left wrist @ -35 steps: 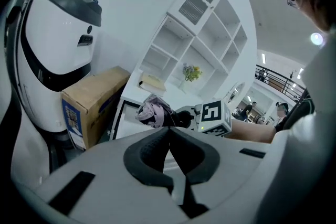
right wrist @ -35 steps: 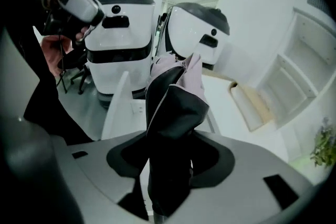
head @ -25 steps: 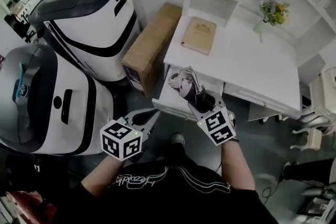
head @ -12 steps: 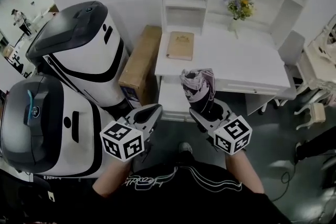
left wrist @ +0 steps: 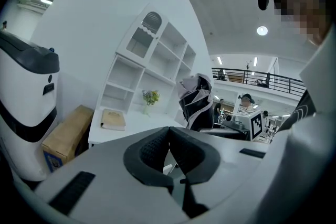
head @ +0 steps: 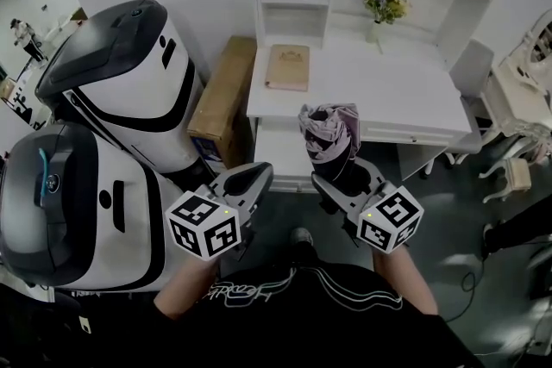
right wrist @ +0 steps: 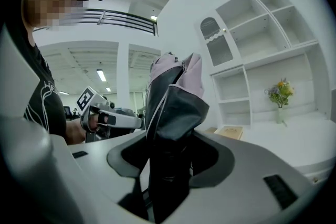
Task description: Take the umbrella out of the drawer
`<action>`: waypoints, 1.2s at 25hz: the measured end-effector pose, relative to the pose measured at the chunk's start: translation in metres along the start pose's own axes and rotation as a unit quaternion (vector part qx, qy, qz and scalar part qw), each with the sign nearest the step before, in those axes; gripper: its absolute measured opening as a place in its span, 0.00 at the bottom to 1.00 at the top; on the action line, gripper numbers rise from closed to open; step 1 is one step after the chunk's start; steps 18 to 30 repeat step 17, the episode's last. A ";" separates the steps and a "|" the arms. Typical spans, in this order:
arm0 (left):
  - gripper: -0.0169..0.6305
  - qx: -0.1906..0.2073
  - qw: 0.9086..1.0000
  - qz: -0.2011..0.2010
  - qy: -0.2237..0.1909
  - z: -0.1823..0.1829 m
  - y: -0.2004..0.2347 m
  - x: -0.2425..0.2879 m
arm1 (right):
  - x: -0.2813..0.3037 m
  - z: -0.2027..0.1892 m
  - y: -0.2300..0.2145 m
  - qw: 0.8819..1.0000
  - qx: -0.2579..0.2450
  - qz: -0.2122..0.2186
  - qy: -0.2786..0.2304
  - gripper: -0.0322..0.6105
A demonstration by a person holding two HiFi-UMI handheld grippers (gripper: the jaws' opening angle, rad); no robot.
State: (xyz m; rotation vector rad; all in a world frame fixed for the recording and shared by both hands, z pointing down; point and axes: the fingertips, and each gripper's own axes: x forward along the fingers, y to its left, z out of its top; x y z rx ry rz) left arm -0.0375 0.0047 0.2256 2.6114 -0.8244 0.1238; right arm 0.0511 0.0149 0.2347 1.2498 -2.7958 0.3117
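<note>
A folded pink-and-black umbrella [head: 328,134] stands upright, with my right gripper [head: 341,177] shut on its dark lower part. It hangs in front of the white desk, above the open drawer [head: 278,158] at the desk's left end. In the right gripper view the umbrella [right wrist: 170,107] rises from between the jaws of the right gripper [right wrist: 170,157]. My left gripper [head: 250,183] is beside it on the left, shut with nothing in it. The left gripper view has that left gripper [left wrist: 169,145] with its pads pressed together and the umbrella [left wrist: 195,105] off to the right.
On the white desk [head: 414,99] lie a tan book [head: 287,66] and a vase of flowers [head: 384,6], with shelves behind. A cardboard box [head: 222,99] leans left of the desk. Two large white-and-black machines [head: 129,73] [head: 60,202] crowd the left. A white chair [head: 517,129] is at right.
The right gripper has lifted the umbrella up out of the drawer and holds it more upright. The left gripper has barely moved. The head view has swung to face the desk squarely.
</note>
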 end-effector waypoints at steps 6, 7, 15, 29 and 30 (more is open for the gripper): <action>0.06 -0.010 1.000 0.000 0.003 -0.007 0.007 0.004 | 0.001 -0.008 -0.005 1.000 0.012 -0.007 0.006 0.40; 0.06 -0.013 1.000 0.001 0.004 -0.008 0.009 0.004 | 0.001 -0.009 -0.005 1.000 0.014 -0.010 0.007 0.40; 0.06 -0.016 1.000 -0.007 0.006 -0.011 0.012 0.009 | 0.004 -0.014 -0.007 1.000 0.018 -0.016 0.008 0.40; 0.06 -0.016 1.000 -0.009 0.006 -0.011 0.013 0.012 | 0.005 -0.014 -0.010 1.000 0.017 -0.018 0.010 0.40; 0.06 -0.016 1.000 -0.009 0.006 -0.011 0.013 0.012 | 0.005 -0.014 -0.010 1.000 0.017 -0.018 0.010 0.40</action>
